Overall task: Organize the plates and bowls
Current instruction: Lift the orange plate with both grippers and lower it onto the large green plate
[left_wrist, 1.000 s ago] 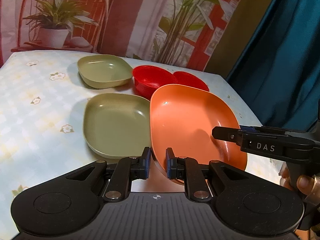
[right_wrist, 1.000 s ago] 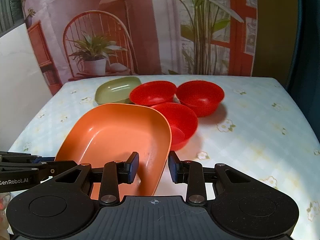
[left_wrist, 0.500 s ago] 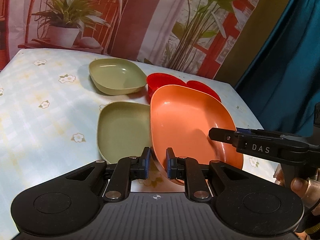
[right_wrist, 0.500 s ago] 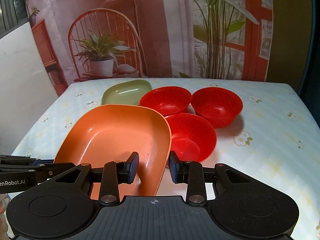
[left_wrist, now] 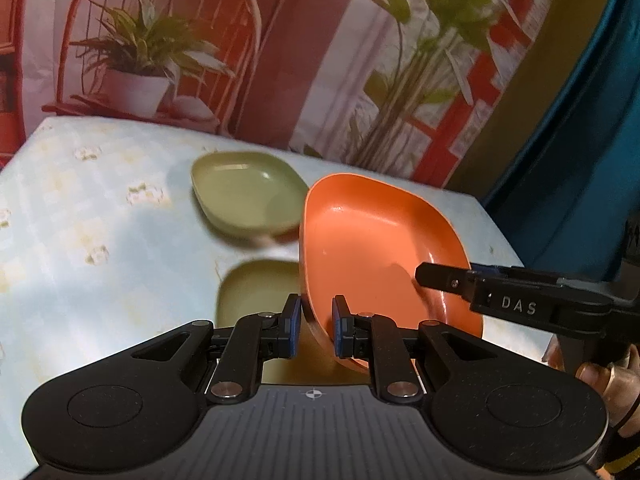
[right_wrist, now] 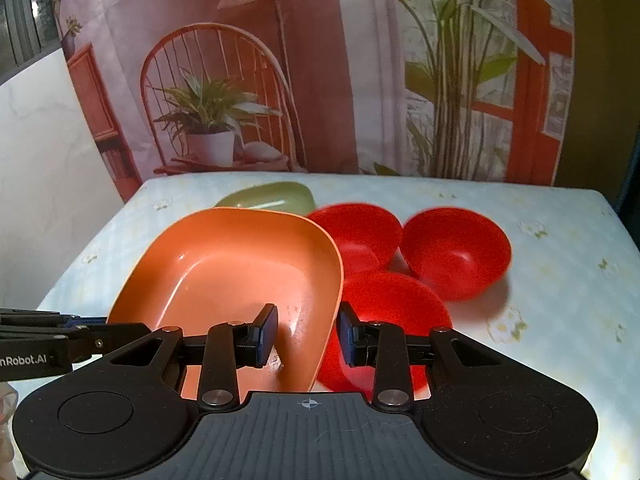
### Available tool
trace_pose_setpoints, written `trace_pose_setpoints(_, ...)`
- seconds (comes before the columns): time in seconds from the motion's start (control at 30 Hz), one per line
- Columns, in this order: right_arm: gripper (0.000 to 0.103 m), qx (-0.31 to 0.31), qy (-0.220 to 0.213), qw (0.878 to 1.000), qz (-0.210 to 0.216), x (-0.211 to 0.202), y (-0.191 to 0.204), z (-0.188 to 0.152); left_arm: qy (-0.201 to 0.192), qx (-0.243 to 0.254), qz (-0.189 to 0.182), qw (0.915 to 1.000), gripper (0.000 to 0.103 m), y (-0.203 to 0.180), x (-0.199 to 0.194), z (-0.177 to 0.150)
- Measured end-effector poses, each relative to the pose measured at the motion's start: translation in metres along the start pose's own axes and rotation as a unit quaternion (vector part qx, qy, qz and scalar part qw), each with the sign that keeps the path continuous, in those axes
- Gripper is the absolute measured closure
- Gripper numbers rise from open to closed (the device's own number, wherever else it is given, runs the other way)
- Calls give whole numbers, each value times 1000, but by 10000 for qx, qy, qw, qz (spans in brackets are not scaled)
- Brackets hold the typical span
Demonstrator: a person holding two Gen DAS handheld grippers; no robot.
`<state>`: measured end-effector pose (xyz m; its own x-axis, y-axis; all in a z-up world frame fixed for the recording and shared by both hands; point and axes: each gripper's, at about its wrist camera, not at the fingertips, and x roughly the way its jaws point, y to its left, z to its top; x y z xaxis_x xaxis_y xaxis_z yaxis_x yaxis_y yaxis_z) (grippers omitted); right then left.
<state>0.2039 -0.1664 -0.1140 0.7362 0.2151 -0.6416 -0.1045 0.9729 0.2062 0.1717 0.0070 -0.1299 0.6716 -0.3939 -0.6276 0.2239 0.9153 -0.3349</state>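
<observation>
Orange plate point(left_wrist: 372, 240) | left gripper point(left_wrist: 316, 322) jaws clench its near rim | right gripper point(right_wrist: 308, 332) jaws clench opposite rim

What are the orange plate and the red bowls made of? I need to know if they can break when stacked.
The orange plate looks like moulded plastic or melamine: thin rim, even colour, soft satin sheen with small highlights. The red bowls look like similar glossy plastic, with thin walls and smooth reflections. Glazed ceramic cannot be ruled out from the look alone.
</observation>
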Motion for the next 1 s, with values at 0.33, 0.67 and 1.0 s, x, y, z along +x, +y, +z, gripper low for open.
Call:
trace_pose_setpoints(0.33, 73, -98, 149, 9997, 185, 37, 14, 15, 197, -130, 250, 9994, 86, 20, 9, -2)
trace_pose_setpoints(0.67, 73, 56, 509, 9982, 319, 55, 23, -11, 578, -136, 328, 9977, 86, 38, 21, -15)
trace_pose_setpoints(1.0, 72, 164, 647, 9972, 328, 58, 22, -21, 646, -205, 298, 9973, 86, 42, 24, -18)
